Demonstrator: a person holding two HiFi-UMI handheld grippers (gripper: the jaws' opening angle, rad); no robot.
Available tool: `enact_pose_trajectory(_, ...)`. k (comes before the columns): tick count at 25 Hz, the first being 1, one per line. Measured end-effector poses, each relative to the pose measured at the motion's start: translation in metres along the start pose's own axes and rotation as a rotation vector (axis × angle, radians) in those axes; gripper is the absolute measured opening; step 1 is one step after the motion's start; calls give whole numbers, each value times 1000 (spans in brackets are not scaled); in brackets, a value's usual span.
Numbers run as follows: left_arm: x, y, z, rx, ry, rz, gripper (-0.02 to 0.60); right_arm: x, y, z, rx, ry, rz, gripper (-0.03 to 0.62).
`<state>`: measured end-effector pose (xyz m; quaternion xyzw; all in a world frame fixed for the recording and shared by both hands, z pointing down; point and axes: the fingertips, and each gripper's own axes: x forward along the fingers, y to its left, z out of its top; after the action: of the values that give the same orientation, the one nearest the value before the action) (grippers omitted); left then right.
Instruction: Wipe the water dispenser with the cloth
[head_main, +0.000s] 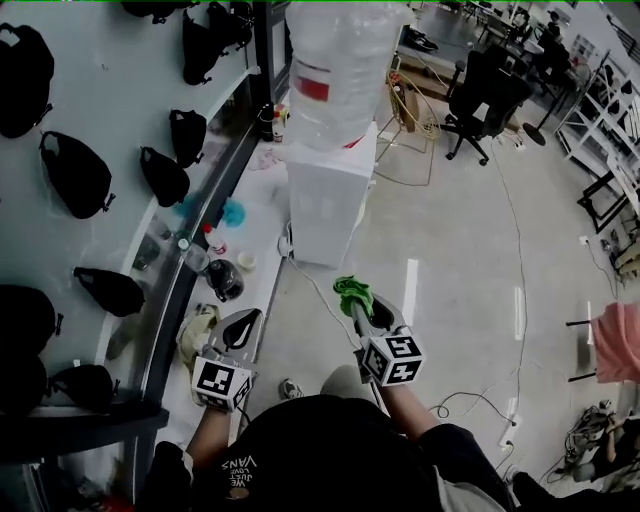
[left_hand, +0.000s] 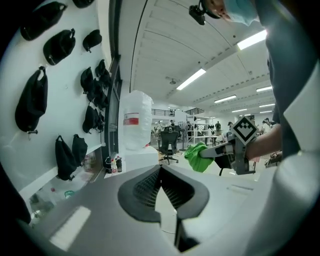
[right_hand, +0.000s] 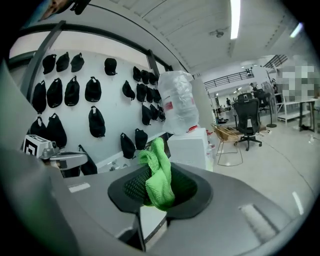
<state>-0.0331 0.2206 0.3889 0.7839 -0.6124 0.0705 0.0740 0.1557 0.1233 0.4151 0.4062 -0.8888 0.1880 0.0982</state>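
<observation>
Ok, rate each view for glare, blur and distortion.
Head view: ceiling lights mirror as white streaks on the glossy floor, and the water dispenser looks pale and low in contrast. Left gripper view: heavy fisheye with black corners, and a ceiling light is blown out. Right gripper view: the same fisheye bends the wall, while the green cloth is sharp.

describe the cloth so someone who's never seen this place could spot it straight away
Find the white water dispenser with the clear bottle on top, standing next to the rows of hanging black bags. Just in front of it the right gripper is shut on the cloth: a small crumpled wad, bright lime green against the greys, whites and blacks around it.
</observation>
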Motion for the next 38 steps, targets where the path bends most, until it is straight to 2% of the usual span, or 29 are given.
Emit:
enact_pose_trajectory(8,25,51,-30,-64,35,-17,2,70,8,0,-50,45,-31,94)
enact_pose_trajectory(15,65,101,-35,-85,64,35,2,158,-11,11,-72,86,-15,94)
enact_pose_trajectory(21,119,133,-33,-86,74,59,2,236,-32,23,-121,121,16,94)
enact_pose_trajectory(31,208,169,-38,-99,71,99,2,354,-55,24,-132,150,84,94)
enact_pose_trajectory(35,224,173,-42,-123,66,106,2,399,-55,27,-155,136,90,94)
enact_pose_trajectory(38,218,173,-51,-135,93,89,2,428,-46,27,-140,121,81,94)
